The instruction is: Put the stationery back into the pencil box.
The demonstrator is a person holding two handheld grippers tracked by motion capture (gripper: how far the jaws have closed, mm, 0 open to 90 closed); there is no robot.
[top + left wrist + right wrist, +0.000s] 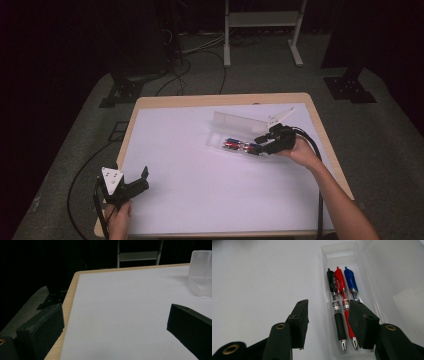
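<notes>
Right tool (pixel 328 315): jaws apart with nothing pinched between them; it hangs just above the near end of the clear case, in the person's right hand (pixel 300 150)
Right tool, far-off look: in the high view it (pixel 267 142) sits at the case's right end, its cable trailing back along the forearm
Clear case (pixel 329 255): lies open on the white sheet straight ahead of the right tool, its long tray running away from the jaws; the lid (pixel 240 121) stands up along the far side
Pens: 3 lie side by side in the tray, tips toward the right tool
Black pen (pixel 338 325): the one nearest the tool's left jaw, seen in the gap between both jaws
Red pen (pixel 340 281): touching the black pen, middle of the 3
Blue pen (pixel 350 281): beside the red pen, its lower half hidden behind the right jaw
Left tool (pixel 116 322): released, jaws wide over bare white sheet (pixel 125 302); held low near the counter's (pixel 220 100) front left corner, well apart from the case
Left hand (pixel 119 217): grips the left tool (pixel 142 179) from below
</notes>
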